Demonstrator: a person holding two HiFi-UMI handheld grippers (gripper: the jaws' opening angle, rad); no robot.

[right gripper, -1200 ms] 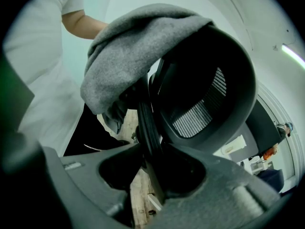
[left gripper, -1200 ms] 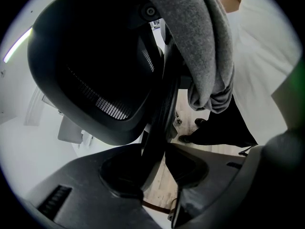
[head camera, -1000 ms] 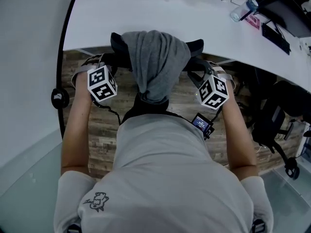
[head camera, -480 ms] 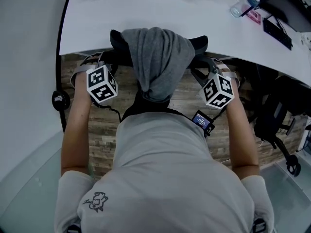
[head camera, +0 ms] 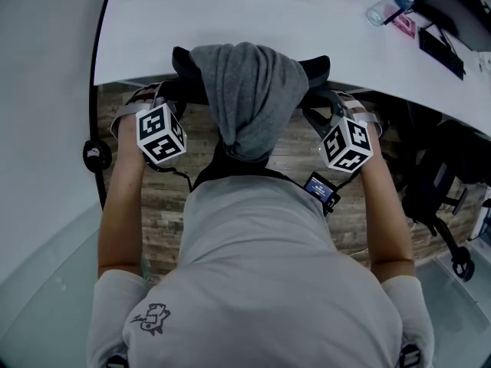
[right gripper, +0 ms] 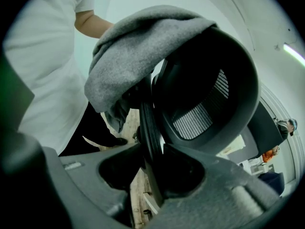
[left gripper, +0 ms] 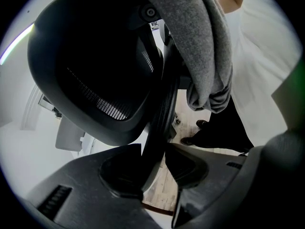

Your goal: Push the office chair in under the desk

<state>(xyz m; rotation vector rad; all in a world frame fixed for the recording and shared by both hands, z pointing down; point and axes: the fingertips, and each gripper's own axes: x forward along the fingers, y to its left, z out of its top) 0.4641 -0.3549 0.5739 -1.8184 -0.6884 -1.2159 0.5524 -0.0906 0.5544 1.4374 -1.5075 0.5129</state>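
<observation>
The office chair (head camera: 186, 73) stands with the top of its black back at the near curved edge of the white surface (head camera: 230, 21), and from the head view we cannot see its seat. We note a grey garment (head camera: 247, 90) draped over the top of the back, hanging down the side that faces the person. The left gripper (left gripper: 154, 145) is at the left side of the back. In the left gripper view the thin black rim of the back runs between its two jaws, and both jaws bear on it, so we record this gripper as gripping the chair. The right gripper (right gripper: 152, 147) is at the right side of the back. The right gripper view shows the same arrangement, with the rim passing between the jaws and the jaws closed against it. Both gripper views show the dark mesh panel of the back just beyond the jaws, with the grey garment hanging beside it. Both grippers point steeply downward, with the person's forearms stretched out on either side of the back. Below the chair we see a wood-patterned floor (head camera: 165, 198). A clear bottle (head camera: 386, 6) lies on the surface at the far right, well apart from the chair. A second dark chair (head camera: 433, 182) stands on the floor to the right.
</observation>
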